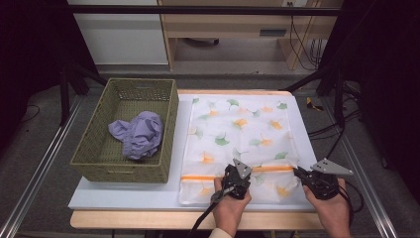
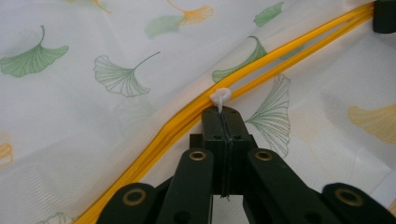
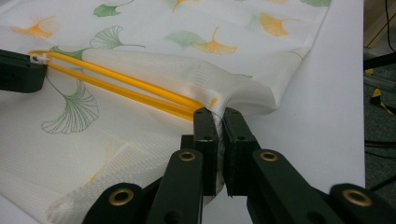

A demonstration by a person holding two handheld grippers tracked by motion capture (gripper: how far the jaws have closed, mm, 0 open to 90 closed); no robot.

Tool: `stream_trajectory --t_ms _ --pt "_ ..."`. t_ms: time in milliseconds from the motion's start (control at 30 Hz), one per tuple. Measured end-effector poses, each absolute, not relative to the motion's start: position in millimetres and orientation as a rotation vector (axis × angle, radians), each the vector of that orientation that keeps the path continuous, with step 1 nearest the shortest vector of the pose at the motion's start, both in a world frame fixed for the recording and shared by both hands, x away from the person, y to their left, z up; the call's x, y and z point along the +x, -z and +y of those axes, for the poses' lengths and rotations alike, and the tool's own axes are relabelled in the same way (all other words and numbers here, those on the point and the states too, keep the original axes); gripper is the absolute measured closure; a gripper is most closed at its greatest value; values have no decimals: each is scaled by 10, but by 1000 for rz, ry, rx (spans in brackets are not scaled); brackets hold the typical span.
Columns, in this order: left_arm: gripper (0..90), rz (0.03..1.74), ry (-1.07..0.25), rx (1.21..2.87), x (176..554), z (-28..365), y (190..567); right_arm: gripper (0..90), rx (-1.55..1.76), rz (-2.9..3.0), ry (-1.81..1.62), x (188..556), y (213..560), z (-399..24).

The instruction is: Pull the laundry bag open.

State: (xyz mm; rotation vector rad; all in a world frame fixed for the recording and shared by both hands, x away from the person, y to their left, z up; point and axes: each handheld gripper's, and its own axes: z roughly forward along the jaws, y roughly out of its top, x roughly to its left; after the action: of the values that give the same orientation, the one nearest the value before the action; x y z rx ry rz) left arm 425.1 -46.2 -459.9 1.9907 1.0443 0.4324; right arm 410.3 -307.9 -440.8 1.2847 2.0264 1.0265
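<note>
A white mesh laundry bag (image 1: 237, 134) printed with green and orange ginkgo leaves lies flat on the white table top. An orange zipper (image 1: 208, 176) runs across its near end. My left gripper (image 1: 236, 184) is shut on the white zipper pull (image 2: 220, 97), partway along the zipper (image 2: 187, 122). Along the zipper's right stretch the two orange rows (image 3: 116, 86) lie parted. My right gripper (image 1: 303, 176) is shut on the bag's fabric (image 3: 219, 114) at the right end of the zipper, bunching it up. The left gripper's jaws (image 3: 21, 70) appear at the left of the right gripper view.
A green woven basket (image 1: 86, 158) stands on the table to the left of the bag, holding a crumpled lavender garment (image 1: 137, 133). Wooden furniture and cables lie beyond the table. The table's right edge (image 1: 309, 148) runs close to the right gripper.
</note>
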Motion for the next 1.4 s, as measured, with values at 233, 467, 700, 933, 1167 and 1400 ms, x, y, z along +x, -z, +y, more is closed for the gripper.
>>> stream_trajectory --t_ms 233,467,700,933,1167,1400 --pt "898 1068 -431 1973 4229 -328 4579 859 1280 2020 -1005 4084 4409 -3057" --pt "897 1099 -446 1967 4258 -168 4558 859 1313 1996 -1017 4088 4435 -3103" --pt "897 1113 -473 1943 4248 -83 4541 859 1326 1991 -1010 4096 4450 -3116" --pt "898 1150 -469 1918 4224 62 4562 859 1332 1996 -1010 4107 4467 -3130" --pt "897 1157 -460 1908 4198 129 4596 859 1336 1992 -1009 4103 4472 -3113" --pt "898 1168 -456 1893 4195 160 4616 859 1338 1986 -1012 4104 4468 -3128"
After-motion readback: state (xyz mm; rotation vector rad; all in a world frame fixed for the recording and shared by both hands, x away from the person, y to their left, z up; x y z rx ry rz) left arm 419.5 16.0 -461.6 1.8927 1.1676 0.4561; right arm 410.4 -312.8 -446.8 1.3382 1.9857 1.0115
